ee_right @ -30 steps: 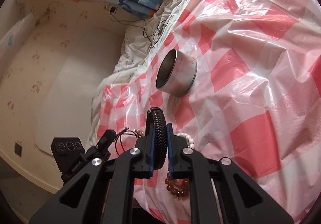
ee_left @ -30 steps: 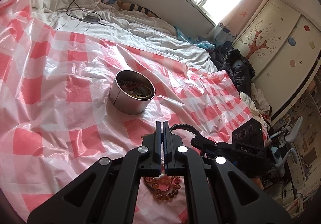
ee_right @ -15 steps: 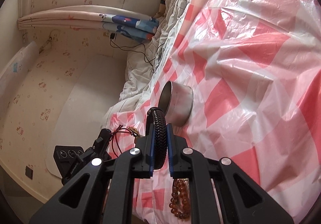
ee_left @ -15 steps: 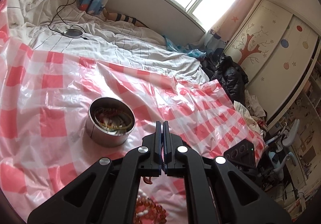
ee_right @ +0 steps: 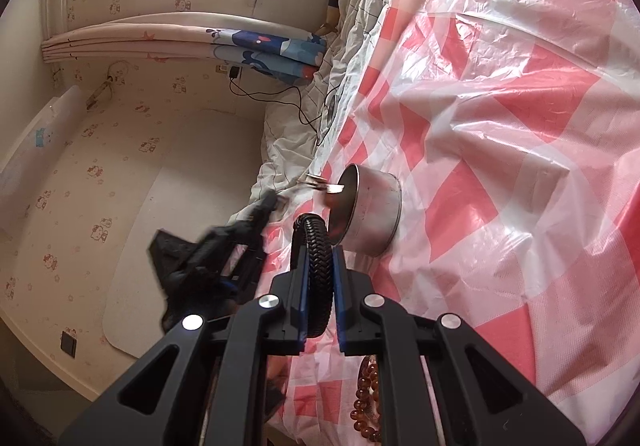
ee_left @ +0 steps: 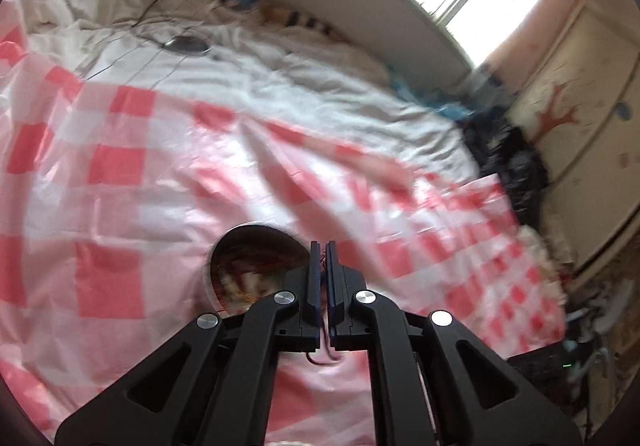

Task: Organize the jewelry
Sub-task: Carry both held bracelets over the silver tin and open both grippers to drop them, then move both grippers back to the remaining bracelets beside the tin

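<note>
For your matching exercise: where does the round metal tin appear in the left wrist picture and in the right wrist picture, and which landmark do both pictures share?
Left wrist: the metal tin sits low and centre, just left of the left gripper, jewelry inside.
Right wrist: the tin is mid-frame, seen side-on, just beyond the right gripper.
Shared landmark: the red-and-white checked plastic sheet under the tin.

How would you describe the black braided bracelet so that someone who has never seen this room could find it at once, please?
Start from the bed covered by the pink-and-white checked plastic sheet, on which a round metal tin stands. Just in front of the tin, the right gripper is shut on the black braided bracelet. Unlike the amber bead bracelet lying on the sheet below, it is thick, woven, black and beadless.
</note>
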A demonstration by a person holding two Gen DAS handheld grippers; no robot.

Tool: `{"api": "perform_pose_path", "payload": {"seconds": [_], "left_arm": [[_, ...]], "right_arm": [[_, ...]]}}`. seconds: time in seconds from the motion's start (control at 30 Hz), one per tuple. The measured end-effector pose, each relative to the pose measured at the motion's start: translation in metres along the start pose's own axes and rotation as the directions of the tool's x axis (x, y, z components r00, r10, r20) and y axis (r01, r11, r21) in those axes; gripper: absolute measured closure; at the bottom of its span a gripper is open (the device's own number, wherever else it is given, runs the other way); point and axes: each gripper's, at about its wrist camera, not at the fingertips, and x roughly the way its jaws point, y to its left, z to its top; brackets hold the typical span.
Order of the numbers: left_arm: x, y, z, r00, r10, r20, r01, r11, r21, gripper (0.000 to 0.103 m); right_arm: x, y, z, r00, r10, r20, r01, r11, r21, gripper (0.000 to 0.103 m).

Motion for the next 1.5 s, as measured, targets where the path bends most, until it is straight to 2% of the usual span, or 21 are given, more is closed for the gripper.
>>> {"api": "perform_pose_path", "payload": {"seconds": [0.03, 0.07, 0.13, 0.17, 0.23, 0.27, 0.3, 0.4, 0.43, 0.47, 0.5, 0.53, 0.6, 0.67, 0.8, 0.93, 1.07, 1.2, 1.33, 1.5], "left_arm": [[0.007, 0.005, -0.003, 0.998, 0.054, -0.033, -0.054, 0.999, 0.003, 0.099], [0.010, 0.010, -0.004, 0.996, 0.070, -0.052, -0.070, 0.997, -0.010, 0.099], [0.001, 0.020, -0.001, 0.998, 0.053, -0.045, -0.055, 0.997, -0.046, 0.097], [-0.011, 0.021, 0.001, 0.999, 0.054, -0.010, -0.054, 0.998, -0.044, 0.092], [-0.034, 0.023, 0.002, 0.996, 0.067, 0.062, -0.065, 0.997, -0.034, 0.073], [-0.044, 0.025, 0.002, 0.993, 0.078, 0.093, -0.074, 0.996, -0.039, 0.058], [-0.053, 0.029, 0.002, 0.989, 0.086, 0.118, -0.080, 0.996, -0.049, 0.054], [-0.063, 0.040, 0.005, 0.988, 0.093, 0.121, -0.086, 0.994, -0.063, 0.054], [-0.065, 0.044, 0.006, 0.987, 0.101, 0.122, -0.094, 0.994, -0.063, 0.054], [-0.067, 0.045, 0.005, 0.987, 0.108, 0.122, -0.102, 0.993, -0.059, 0.054], [-0.068, 0.045, 0.006, 0.986, 0.116, 0.122, -0.110, 0.993, -0.050, 0.054], [-0.068, 0.045, 0.005, 0.985, 0.122, 0.121, -0.118, 0.992, -0.041, 0.054], [-0.068, 0.042, 0.004, 0.984, 0.136, 0.119, -0.135, 0.991, -0.017, 0.054], [-0.066, 0.036, 0.002, 0.982, 0.149, 0.114, -0.151, 0.989, 0.010, 0.050], [-0.064, 0.022, -0.004, 0.973, 0.196, 0.120, -0.206, 0.975, 0.080, 0.046], [-0.066, 0.003, -0.015, 0.953, 0.265, 0.147, -0.291, 0.938, 0.191, 0.041], [-0.074, -0.010, -0.028, 0.922, 0.332, 0.200, -0.379, 0.878, 0.291, 0.037], [-0.083, -0.017, -0.035, 0.896, 0.369, 0.248, -0.438, 0.828, 0.350, 0.034], [-0.090, -0.017, -0.037, 0.881, 0.386, 0.273, -0.466, 0.807, 0.364, 0.033], [-0.093, -0.014, -0.037, 0.874, 0.394, 0.283, -0.478, 0.801, 0.361, 0.032]], "right_arm": [[0.001, 0.000, 0.002, 1.000, -0.001, 0.003, 0.001, 1.000, 0.003, 0.091], [0.003, 0.000, 0.005, 1.000, -0.003, 0.008, 0.003, 1.000, 0.003, 0.091], [0.010, 0.004, 0.010, 1.000, -0.009, 0.014, 0.009, 1.000, -0.008, 0.091], [0.014, 0.007, 0.013, 1.000, -0.014, 0.015, 0.014, 1.000, -0.019, 0.091], [0.026, 0.013, 0.019, 1.000, -0.023, 0.011, 0.023, 0.999, -0.043, 0.091], [0.035, 0.017, 0.021, 1.000, -0.031, 0.005, 0.031, 0.998, -0.056, 0.091], [0.042, 0.020, 0.023, 0.999, -0.037, 0.000, 0.037, 0.997, -0.066, 0.091], [0.074, 0.035, 0.032, 0.999, -0.036, -0.034, 0.032, 0.994, -0.106, 0.090], [0.089, 0.040, 0.034, 0.997, -0.061, -0.052, 0.053, 0.990, -0.131, 0.090], [0.100, 0.042, 0.035, 0.994, -0.101, -0.052, 0.092, 0.984, -0.155, 0.075], [0.107, 0.043, 0.035, 0.990, -0.138, -0.037, 0.130, 0.976, -0.173, 0.054], [0.113, 0.042, 0.034, 0.983, -0.180, -0.024, 0.172, 0.967, -0.188, 0.052], [0.113, 0.040, 0.032, 0.981, -0.195, -0.025, 0.186, 0.964, -0.192, 0.052], [0.101, 0.041, 0.032, 0.979, -0.205, 0.017, 0.204, 0.957, -0.207, 0.051], [0.079, 0.028, 0.033, 0.971, -0.232, 0.053, 0.238, 0.959, -0.157, 0.040], [0.070, 0.014, 0.035, 0.960, -0.276, 0.051, 0.280, 0.954, -0.104, 0.039], [0.061, 0.008, 0.034, 0.956, -0.287, 0.054, 0.291, 0.954, -0.072, 0.037], [0.054, 0.005, 0.030, 0.958, -0.284, 0.047, 0.287, 0.957, -0.052, 0.034], [0.049, 0.004, 0.027, 0.958, -0.284, 0.047, 0.286, 0.957, -0.042, 0.032], [0.048, 0.004, 0.024, 0.957, -0.286, 0.041, 0.288, 0.957, -0.040, 0.032]]}}
